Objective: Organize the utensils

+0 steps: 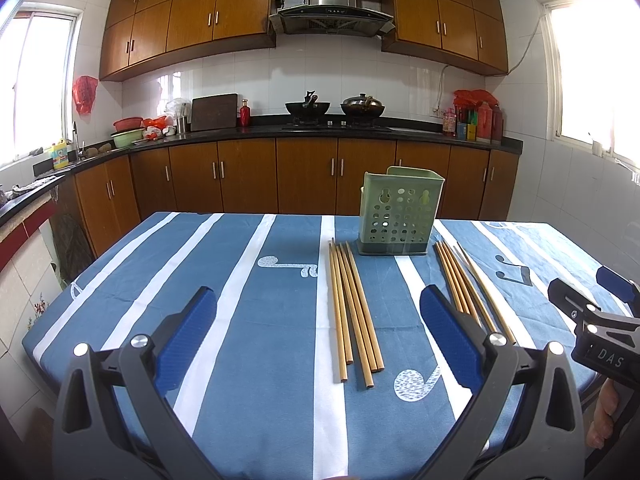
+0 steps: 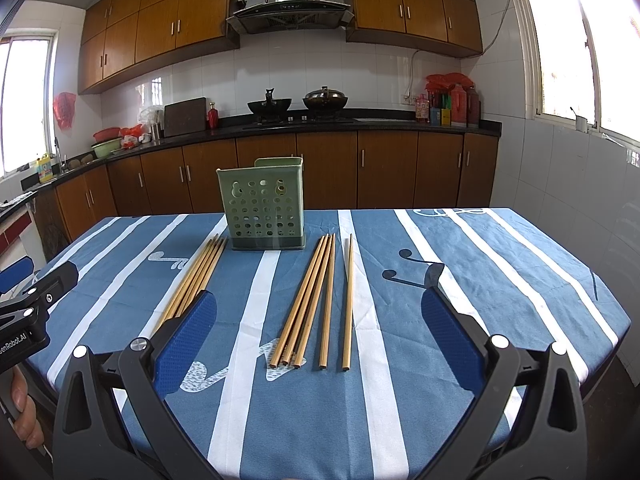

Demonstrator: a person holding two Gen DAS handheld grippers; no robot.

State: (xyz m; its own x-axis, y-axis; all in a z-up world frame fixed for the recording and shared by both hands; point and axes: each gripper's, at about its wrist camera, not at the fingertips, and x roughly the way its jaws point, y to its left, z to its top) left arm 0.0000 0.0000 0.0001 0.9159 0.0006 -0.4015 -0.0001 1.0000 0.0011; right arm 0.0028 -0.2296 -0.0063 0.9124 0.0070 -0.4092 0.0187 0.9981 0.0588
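Observation:
A green perforated utensil holder stands upright at the far middle of the table. Two groups of wooden chopsticks lie flat in front of it. The left group lies between my left gripper's open fingers. The right group, with one stick apart at its right, lies between my right gripper's open fingers. Neither gripper holds anything. Each gripper shows at the edge of the other's view, held by a hand.
A blue cloth with white stripes and music notes covers the table. Behind it run wooden cabinets and a dark counter with woks, bowls and bottles. The table's edges drop off on the left and right.

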